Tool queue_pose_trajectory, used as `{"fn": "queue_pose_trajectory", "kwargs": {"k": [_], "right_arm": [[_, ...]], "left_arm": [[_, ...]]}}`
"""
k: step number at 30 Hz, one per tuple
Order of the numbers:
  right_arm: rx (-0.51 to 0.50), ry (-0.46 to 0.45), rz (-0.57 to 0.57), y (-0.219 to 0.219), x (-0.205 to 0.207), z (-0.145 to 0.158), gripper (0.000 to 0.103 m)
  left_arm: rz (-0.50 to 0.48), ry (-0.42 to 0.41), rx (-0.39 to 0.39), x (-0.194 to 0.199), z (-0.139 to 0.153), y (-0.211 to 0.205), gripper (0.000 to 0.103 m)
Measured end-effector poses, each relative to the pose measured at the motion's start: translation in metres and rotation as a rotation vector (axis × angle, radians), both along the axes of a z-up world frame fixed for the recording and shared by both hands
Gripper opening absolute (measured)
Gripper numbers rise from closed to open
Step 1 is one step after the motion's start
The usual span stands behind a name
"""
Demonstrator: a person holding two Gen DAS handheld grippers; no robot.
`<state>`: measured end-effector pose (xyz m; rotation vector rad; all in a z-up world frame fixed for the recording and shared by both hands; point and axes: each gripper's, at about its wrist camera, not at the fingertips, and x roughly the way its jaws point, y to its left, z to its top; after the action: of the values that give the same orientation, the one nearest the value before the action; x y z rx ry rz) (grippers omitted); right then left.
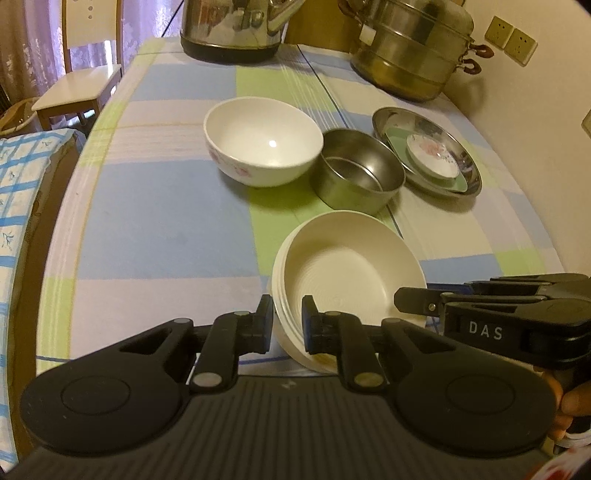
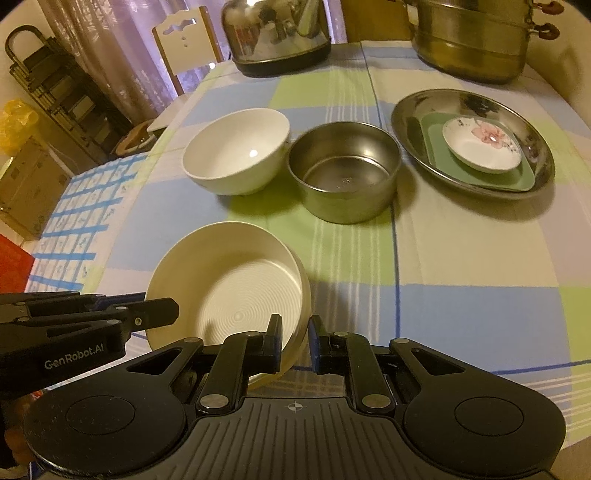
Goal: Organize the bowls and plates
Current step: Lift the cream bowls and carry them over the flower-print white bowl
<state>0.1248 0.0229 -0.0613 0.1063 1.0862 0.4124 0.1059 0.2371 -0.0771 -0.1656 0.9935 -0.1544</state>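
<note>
A cream ribbed bowl (image 1: 343, 273) (image 2: 236, 291) hangs tilted just above the checked tablecloth, held from both sides. My left gripper (image 1: 288, 325) is shut on its left rim, and it also shows in the right wrist view (image 2: 162, 312). My right gripper (image 2: 294, 341) is shut on the opposite rim and reaches in from the right (image 1: 402, 301). Farther back stand a white flowered bowl (image 1: 264, 142) (image 2: 236, 149) and a round steel bowl (image 1: 356, 171) (image 2: 343, 171), side by side. A steel plate (image 1: 461, 162) (image 2: 410, 122) holds a green plate (image 2: 491, 177) and a small flowered dish (image 1: 432, 153) (image 2: 482, 147).
A steel kettle (image 1: 236, 29) (image 2: 277, 33) and a stacked steamer pot (image 1: 410, 55) (image 2: 472, 44) stand at the table's far end. A wooden chair (image 1: 79, 86) is beyond the left edge, a wall with sockets (image 1: 511, 40) to the right. Folded racks (image 2: 48, 85) lean at the left.
</note>
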Motion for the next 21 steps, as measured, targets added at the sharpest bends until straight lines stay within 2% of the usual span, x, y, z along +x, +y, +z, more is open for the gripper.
{"fn": "queue_pose_trajectory", "kwargs": {"k": [9, 21], "right_arm": [[0.014, -0.034, 0.028, 0.015, 0.017, 0.015, 0.015], [0.045, -0.115, 0.046, 0.031, 0.059, 0.042, 0.015]], "left_arm": [[0.031, -0.045, 0.005, 0.009, 0.02, 0.016, 0.014], [0.075, -0.127, 0.015, 0.046, 0.051, 0.031, 0.014]]}}
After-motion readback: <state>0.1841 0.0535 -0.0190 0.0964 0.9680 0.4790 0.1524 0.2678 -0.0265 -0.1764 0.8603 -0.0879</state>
